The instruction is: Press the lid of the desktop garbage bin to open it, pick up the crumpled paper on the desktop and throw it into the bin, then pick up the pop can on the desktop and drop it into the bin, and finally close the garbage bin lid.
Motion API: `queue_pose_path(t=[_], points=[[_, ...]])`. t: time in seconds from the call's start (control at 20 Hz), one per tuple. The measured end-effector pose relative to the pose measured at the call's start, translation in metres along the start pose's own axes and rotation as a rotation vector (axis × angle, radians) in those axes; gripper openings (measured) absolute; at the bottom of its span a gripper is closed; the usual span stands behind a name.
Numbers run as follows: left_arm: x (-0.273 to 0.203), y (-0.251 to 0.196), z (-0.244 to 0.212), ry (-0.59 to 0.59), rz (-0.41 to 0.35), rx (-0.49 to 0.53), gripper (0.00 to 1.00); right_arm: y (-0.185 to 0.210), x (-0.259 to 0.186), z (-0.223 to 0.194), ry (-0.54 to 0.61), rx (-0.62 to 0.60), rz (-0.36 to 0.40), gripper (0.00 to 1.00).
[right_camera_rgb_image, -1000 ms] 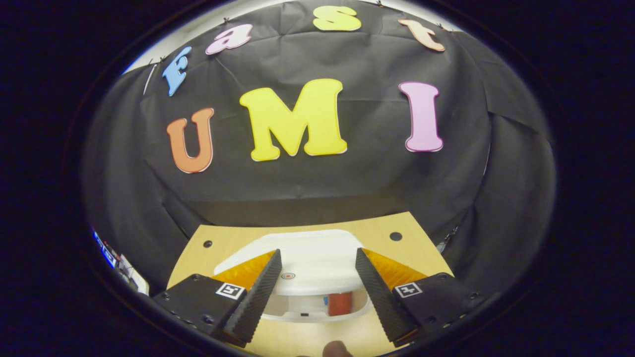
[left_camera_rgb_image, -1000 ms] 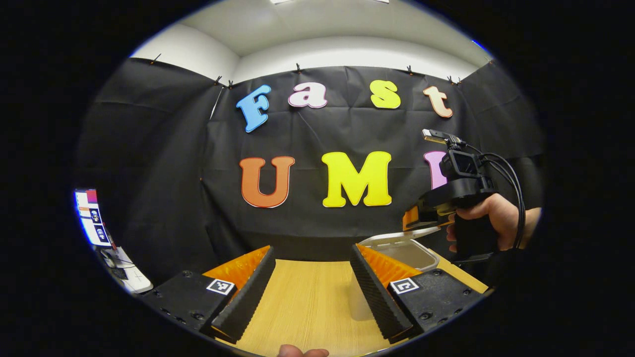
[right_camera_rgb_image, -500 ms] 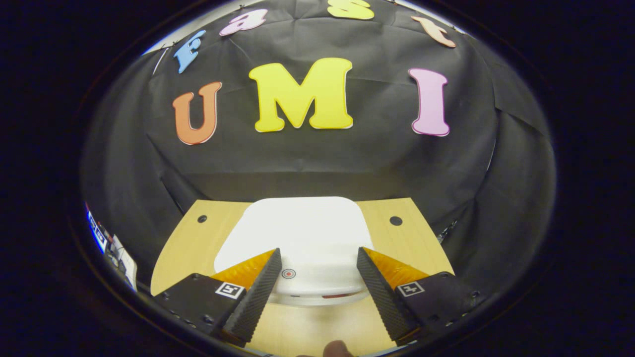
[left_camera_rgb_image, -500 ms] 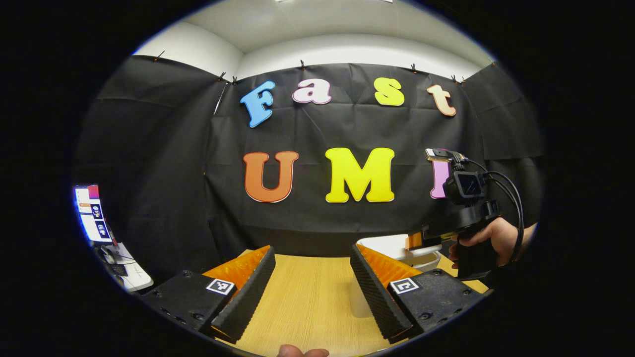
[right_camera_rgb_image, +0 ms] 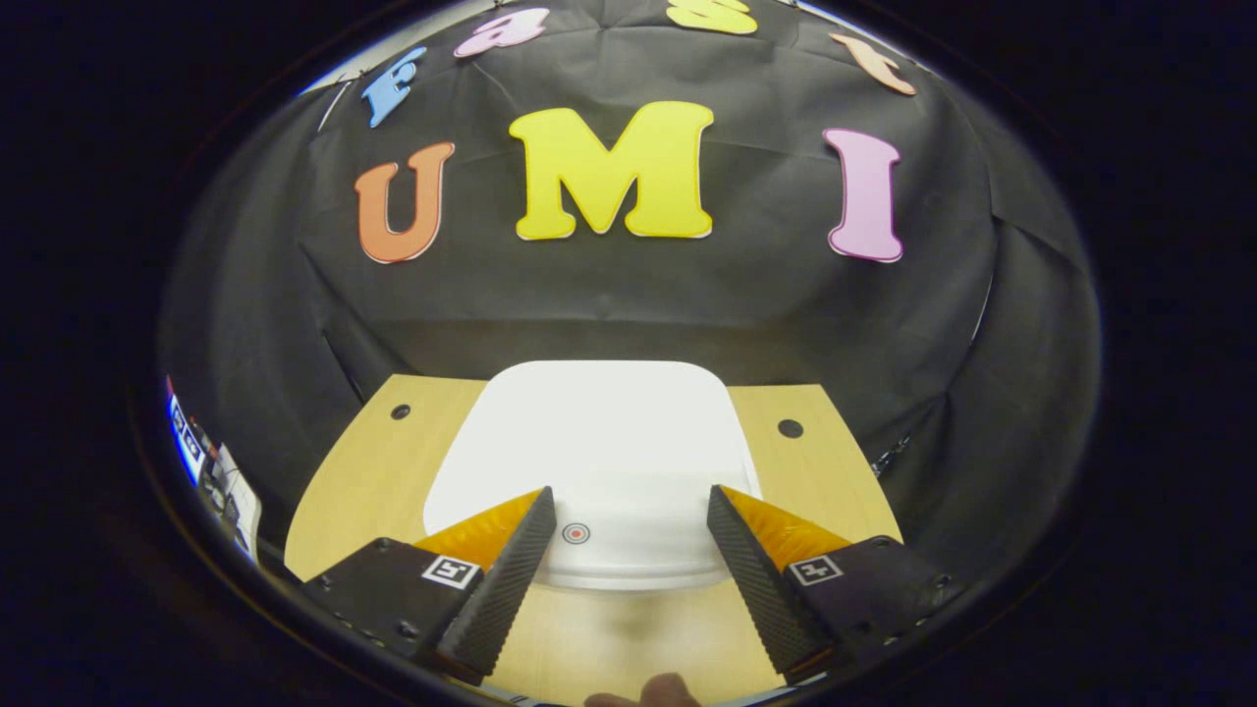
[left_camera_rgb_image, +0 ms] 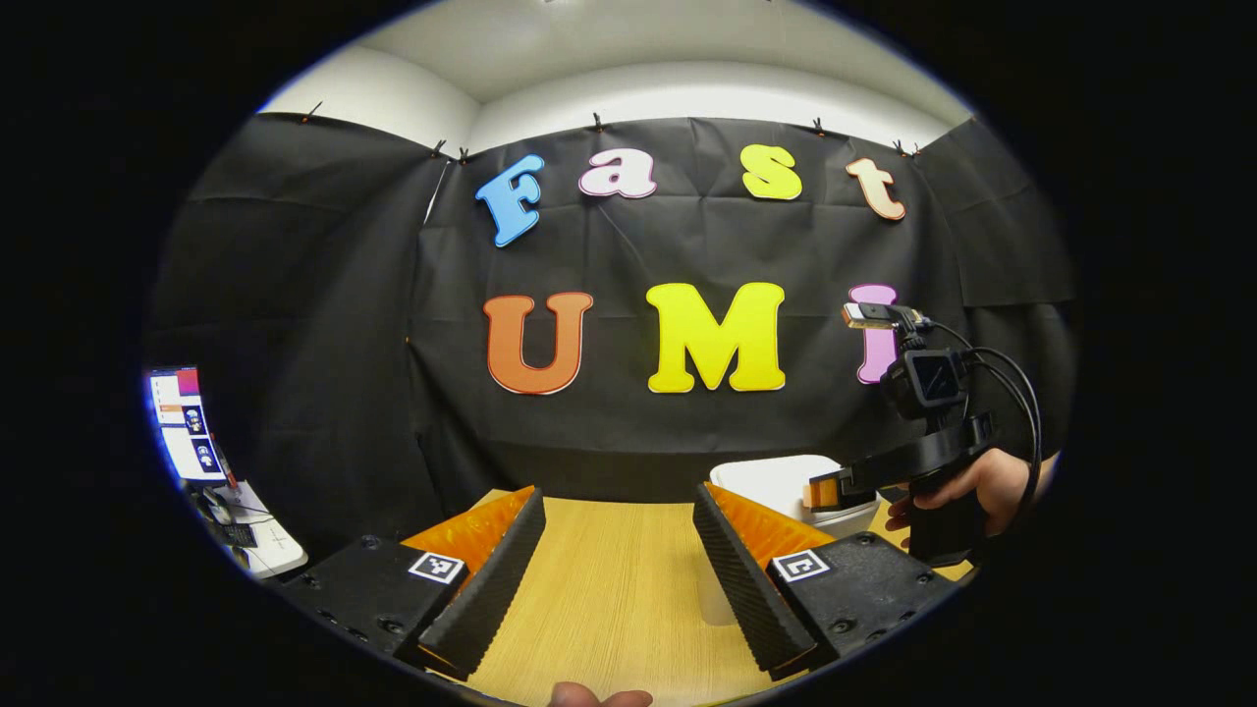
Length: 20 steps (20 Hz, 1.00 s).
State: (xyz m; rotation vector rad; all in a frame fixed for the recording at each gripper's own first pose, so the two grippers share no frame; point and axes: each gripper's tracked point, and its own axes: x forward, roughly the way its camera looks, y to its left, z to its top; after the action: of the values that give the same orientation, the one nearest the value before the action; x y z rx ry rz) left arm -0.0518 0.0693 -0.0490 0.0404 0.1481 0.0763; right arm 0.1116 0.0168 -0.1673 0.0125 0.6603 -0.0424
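The white garbage bin point(right_camera_rgb_image: 599, 452) stands on the wooden desk with its lid down flat; a small red ring mark point(right_camera_rgb_image: 575, 533) sits near the lid's front edge. My right gripper point(right_camera_rgb_image: 628, 525) hovers open right over that front edge, nothing between its fingers. In the left gripper view the bin point(left_camera_rgb_image: 776, 483) shows at the right, with the right gripper point(left_camera_rgb_image: 835, 488) and the hand point(left_camera_rgb_image: 982, 481) holding it resting on top. My left gripper point(left_camera_rgb_image: 619, 535) stands open above bare desk, holding nothing.
The wooden desk point(left_camera_rgb_image: 609, 599) runs to the black cloth wall. Two small dark holes point(right_camera_rgb_image: 791, 428) sit in the desk on either side of the bin. A monitor and keyboard point(left_camera_rgb_image: 191, 432) stand off the desk at far left.
The bin lid has gone from part open, with a red can seen inside, to fully down. The right gripper came down with it. The left gripper stayed put.
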Motion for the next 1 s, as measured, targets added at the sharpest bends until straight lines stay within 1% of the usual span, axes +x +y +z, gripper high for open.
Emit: queue_pose_path(t=[0.1,0.2,0.25,0.4,0.45,0.5,0.6,0.65,0.7,0.75,0.8,0.85,0.9,1.0], points=[[0.0,0.0,-0.004,0.007,0.001,0.0,0.98,0.001,0.002,-0.004,-0.028,0.01,0.016,0.99],[-0.001,0.003,-0.005,0.005,0.014,0.0,1.0,0.002,0.004,-0.012,-0.066,-0.051,0.022,0.99],[0.0,0.003,-0.005,0.006,0.012,-0.004,0.98,0.001,0.004,-0.013,-0.101,-0.054,0.023,0.99],[0.0,0.004,-0.007,0.014,0.011,-0.004,0.98,0.001,0.004,-0.016,-0.197,-0.07,0.015,1.0],[0.001,0.007,-0.006,0.011,0.013,0.003,0.98,0.0,0.004,-0.016,-0.226,-0.079,0.011,0.97],[0.001,0.01,-0.005,0.008,0.019,0.008,0.98,0.001,0.006,-0.019,-0.236,-0.079,0.012,1.0],[0.0,0.012,0.0,-0.001,0.023,0.001,0.98,0.001,0.006,-0.021,-0.273,-0.081,0.026,1.0],[0.001,0.013,0.0,-0.007,0.024,-0.004,0.98,0.001,0.006,-0.018,-0.311,-0.086,0.028,1.0],[0.001,0.012,0.002,-0.012,0.023,-0.007,0.98,0.0,0.007,-0.02,-0.327,-0.088,0.028,0.98],[0.002,0.012,0.0,-0.008,0.024,-0.011,1.0,0.0,0.006,-0.017,-0.342,-0.061,0.032,0.99],[0.002,0.011,0.001,-0.008,0.02,-0.018,0.98,0.0,0.006,-0.017,-0.346,-0.047,0.029,0.98],[0.001,0.009,0.002,-0.01,0.013,-0.023,0.98,-0.001,0.003,-0.012,-0.362,-0.043,0.026,1.0],[0.001,0.008,0.004,-0.013,0.007,-0.022,0.98,0.0,0.0,-0.007,-0.374,-0.034,0.027,0.96],[0.001,0.008,0.006,-0.022,-0.004,-0.02,0.98,-0.004,-0.002,-0.006,-0.371,-0.031,0.009,0.96]])
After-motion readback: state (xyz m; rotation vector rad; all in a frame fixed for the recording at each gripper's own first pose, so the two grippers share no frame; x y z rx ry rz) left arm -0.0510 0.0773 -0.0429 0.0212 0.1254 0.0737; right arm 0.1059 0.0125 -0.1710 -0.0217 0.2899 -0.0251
